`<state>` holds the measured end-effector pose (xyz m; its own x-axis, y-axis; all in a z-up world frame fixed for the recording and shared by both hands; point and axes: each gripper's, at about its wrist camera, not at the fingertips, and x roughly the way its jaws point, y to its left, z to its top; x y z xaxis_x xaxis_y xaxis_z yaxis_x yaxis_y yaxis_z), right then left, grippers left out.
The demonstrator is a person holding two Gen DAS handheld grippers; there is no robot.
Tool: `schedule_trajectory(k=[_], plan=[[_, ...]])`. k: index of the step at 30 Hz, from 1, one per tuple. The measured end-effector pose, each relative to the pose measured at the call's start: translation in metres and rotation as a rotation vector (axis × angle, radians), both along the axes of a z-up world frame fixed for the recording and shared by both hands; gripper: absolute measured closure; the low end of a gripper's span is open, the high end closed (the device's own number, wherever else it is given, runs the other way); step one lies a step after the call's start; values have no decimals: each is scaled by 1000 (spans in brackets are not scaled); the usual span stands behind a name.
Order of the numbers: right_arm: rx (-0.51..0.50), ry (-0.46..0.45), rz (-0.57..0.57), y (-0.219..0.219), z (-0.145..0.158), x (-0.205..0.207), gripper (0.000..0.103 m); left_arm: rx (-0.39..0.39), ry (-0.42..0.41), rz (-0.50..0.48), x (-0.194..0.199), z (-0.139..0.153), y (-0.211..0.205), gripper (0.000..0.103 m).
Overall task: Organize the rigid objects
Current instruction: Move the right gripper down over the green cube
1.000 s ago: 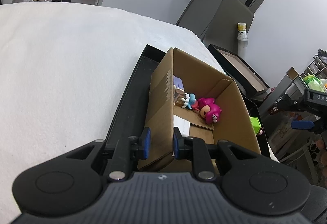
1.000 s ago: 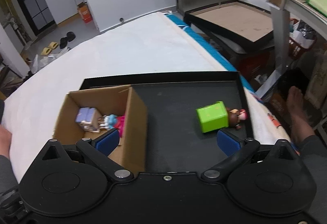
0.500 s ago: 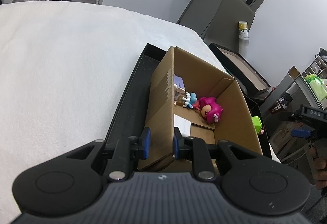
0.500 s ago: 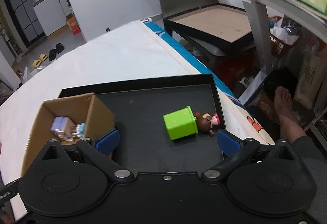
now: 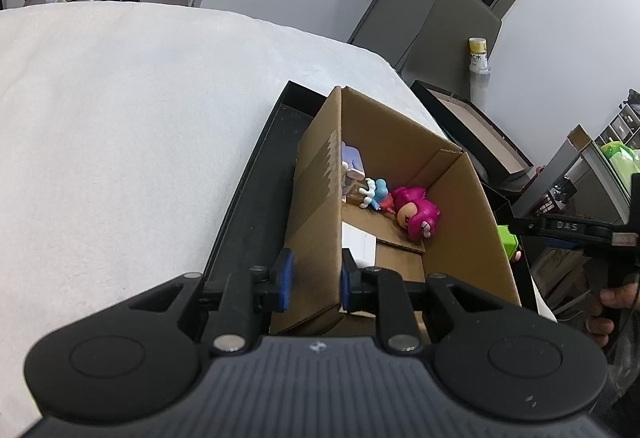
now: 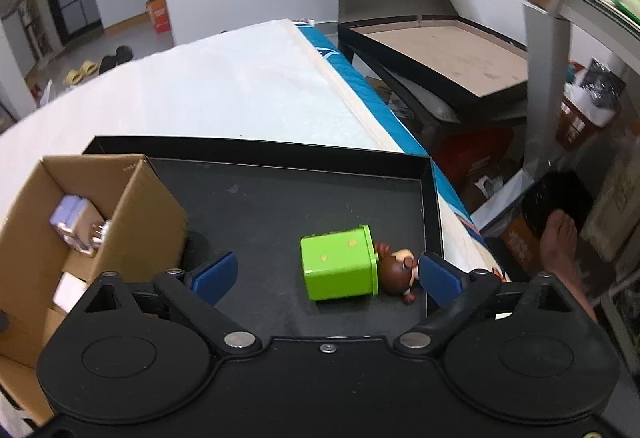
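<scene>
An open cardboard box stands in a black tray. Inside lie a pink figure, a blue and white figure and a lilac block. My left gripper is shut on the box's near left wall. In the right wrist view the box is at the left. A green cube toy with a brown-haired figure head lies on its side in the tray. My right gripper is open, its fingers on either side of the toy, just above it.
The tray sits on a white bed cover. A second black tray with a brown bottom stands beyond the bed's right edge. A shelf frame, bags and a bare foot are at the right.
My right gripper has moved right and down toward the green cube toy, which now lies between its open fingers. My left gripper has kept its hold on the box wall.
</scene>
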<state>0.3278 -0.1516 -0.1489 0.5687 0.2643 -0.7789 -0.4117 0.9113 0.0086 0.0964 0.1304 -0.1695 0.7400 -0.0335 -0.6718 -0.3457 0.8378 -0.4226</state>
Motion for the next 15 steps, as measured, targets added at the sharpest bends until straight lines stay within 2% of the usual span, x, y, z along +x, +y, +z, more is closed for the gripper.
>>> schedule_trajectory(k=[2,10,12,15], plan=[[-18,-1,14,3,-5,5,13,0,1,-1,0,0,0,82],[-62,-12,38,13,-15,12,15,-2,3,-4,1,-1,0,82],[-86,-6,45,17,-19,13,23,-6,4,-4,2,-1,1,82],[-133,43,18,21,-25,20,54,-9,5,-4,2,-2,1,82]])
